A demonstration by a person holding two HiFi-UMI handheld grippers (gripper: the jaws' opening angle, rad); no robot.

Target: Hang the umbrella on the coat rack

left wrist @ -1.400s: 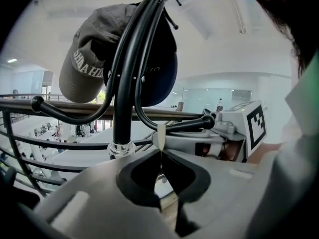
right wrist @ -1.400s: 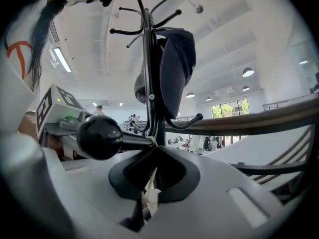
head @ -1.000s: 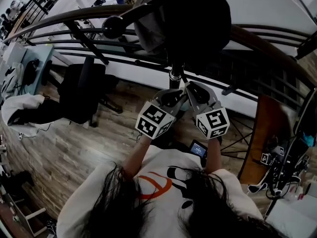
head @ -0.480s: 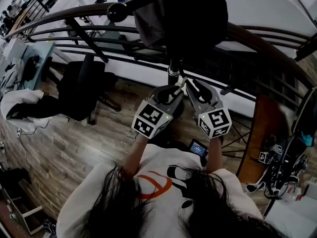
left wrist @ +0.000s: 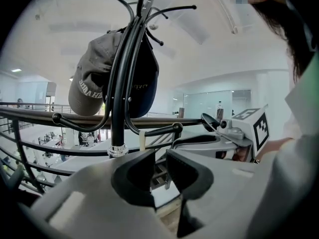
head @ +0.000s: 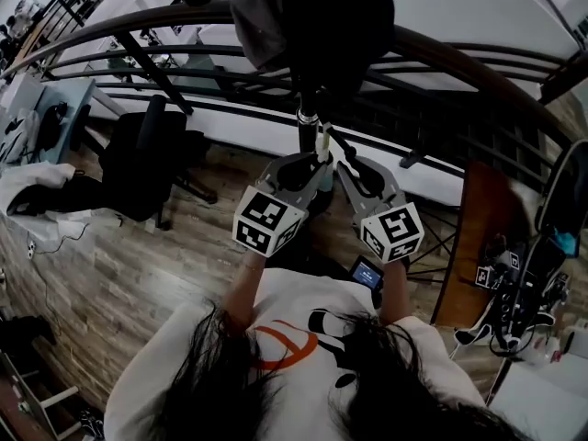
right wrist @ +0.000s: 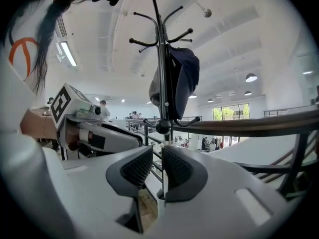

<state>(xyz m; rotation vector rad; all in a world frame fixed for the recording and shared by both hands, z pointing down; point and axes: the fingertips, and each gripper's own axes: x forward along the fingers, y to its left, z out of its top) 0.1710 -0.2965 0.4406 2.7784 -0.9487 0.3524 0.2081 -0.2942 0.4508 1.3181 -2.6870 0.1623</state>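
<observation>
The black coat rack (head: 307,118) stands right in front of me at a railing, with a grey cap (left wrist: 92,83) and a dark cap (left wrist: 144,83) on its hooks. Both grippers point at its pole. My right gripper (head: 344,168) is shut on a thin pale strap (right wrist: 163,180), which I take for the umbrella's loop. In the left gripper view this strap (left wrist: 142,139) lies over a low ball-tipped hook (left wrist: 177,128). The umbrella's body is hidden, apart from a tan patch under the right jaws. My left gripper (head: 310,162) sits beside the pole, jaws slightly apart with nothing between them.
A curved wooden handrail (head: 478,72) with black bars runs just behind the rack. A black office chair (head: 147,163) and a white cloth (head: 37,196) are at the left. At the right stand a brown board (head: 482,246) and camera gear.
Both grippers have risen and closed in on the rack's pole. The pale strap now shows between their tips, right at the pole.
</observation>
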